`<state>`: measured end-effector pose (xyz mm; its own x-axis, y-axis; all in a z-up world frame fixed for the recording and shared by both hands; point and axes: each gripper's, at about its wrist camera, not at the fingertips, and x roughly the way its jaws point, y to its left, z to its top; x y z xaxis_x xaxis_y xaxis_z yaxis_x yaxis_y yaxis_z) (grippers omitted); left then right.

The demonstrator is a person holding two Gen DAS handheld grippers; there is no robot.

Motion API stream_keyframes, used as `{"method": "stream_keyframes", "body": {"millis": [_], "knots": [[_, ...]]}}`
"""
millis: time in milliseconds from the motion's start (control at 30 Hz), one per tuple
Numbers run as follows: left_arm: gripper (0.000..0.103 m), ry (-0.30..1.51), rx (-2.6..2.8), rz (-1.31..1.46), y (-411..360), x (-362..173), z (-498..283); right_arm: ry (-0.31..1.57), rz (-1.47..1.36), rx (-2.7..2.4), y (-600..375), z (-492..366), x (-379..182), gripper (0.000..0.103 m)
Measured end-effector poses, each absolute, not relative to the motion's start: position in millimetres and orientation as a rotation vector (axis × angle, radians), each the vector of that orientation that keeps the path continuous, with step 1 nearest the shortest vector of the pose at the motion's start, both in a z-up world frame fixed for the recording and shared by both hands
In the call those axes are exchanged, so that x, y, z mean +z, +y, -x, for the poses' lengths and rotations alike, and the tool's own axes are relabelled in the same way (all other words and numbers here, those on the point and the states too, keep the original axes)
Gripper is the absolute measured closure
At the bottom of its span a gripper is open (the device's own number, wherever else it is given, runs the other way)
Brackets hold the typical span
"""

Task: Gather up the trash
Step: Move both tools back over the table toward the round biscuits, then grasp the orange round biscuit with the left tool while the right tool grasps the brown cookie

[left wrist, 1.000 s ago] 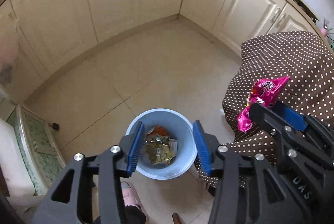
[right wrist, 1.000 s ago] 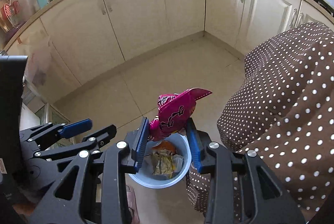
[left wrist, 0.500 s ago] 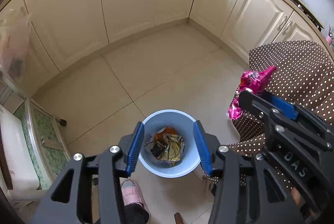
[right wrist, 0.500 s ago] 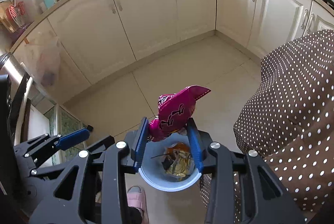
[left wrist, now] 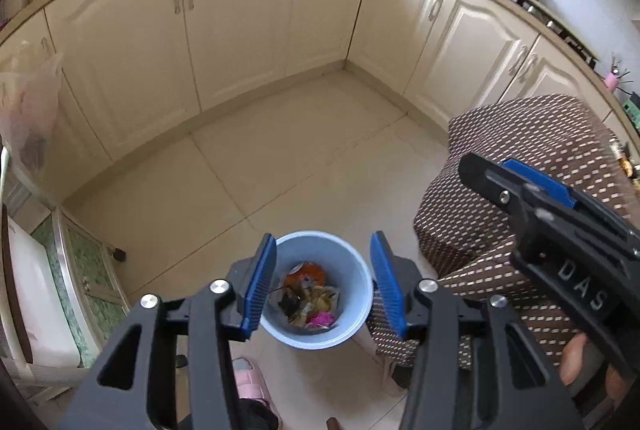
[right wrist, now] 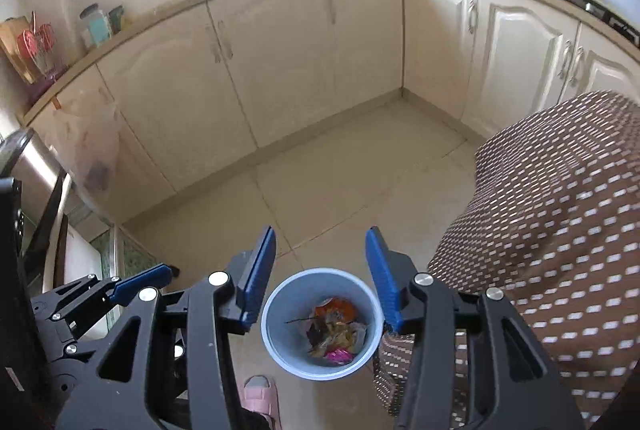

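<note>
Half a second ago my right gripper (right wrist: 320,272) pinched the crumpled pink foil snack wrapper (right wrist: 337,355); now its blue pads stand wide with nothing between them. The wrapper lies inside the round pale-blue plastic bin (right wrist: 276,334) on the tile floor, on top of the other litter. My left gripper (left wrist: 323,280) hangs wide and empty above the bin. I judge this piece collected; both grippers are free for the next.

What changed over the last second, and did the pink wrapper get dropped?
Yes. The right tongs opened and let go of the pink wrapper, which now lies in the blue bin on the other trash. The left tongs stayed open and empty above the bin, which has not moved.
</note>
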<state>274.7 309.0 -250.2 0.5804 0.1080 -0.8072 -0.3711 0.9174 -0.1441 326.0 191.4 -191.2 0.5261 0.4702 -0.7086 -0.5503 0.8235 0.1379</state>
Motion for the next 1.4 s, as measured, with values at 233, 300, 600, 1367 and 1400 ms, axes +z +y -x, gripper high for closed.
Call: {"method": "stream_keyframes", "body": {"millis": [233,300,600,1367,1400], "knots": [[0.05,0.821,0.202,0.248,250.4,-189.2,-284.7,0.722,0.102,0.565,130.9,-315.9,-128.0,0.054],[0.05,0.793,0.163,0.224,223.1,-170.8,-292.0,0.707,0.092,0.541,108.6,-316.3,-114.6,0.053],[0.047,0.745,-0.019,0.078,88.9,-120.9,-338.7,0.639,0.004,0.352,-33.7,-327.3,-78.6,0.051],[0.047,0.871,-0.152,-0.045,-37.7,-166.7,-446.9,0.878,-0.019,0.266,-152.5,-427.1,-148.6,0.066],[0.047,0.869,-0.158,-0.041,-38.8,-166.3,-449.8,0.883,-0.01,0.259,-149.8,-429.9,-148.5,0.076]]}}
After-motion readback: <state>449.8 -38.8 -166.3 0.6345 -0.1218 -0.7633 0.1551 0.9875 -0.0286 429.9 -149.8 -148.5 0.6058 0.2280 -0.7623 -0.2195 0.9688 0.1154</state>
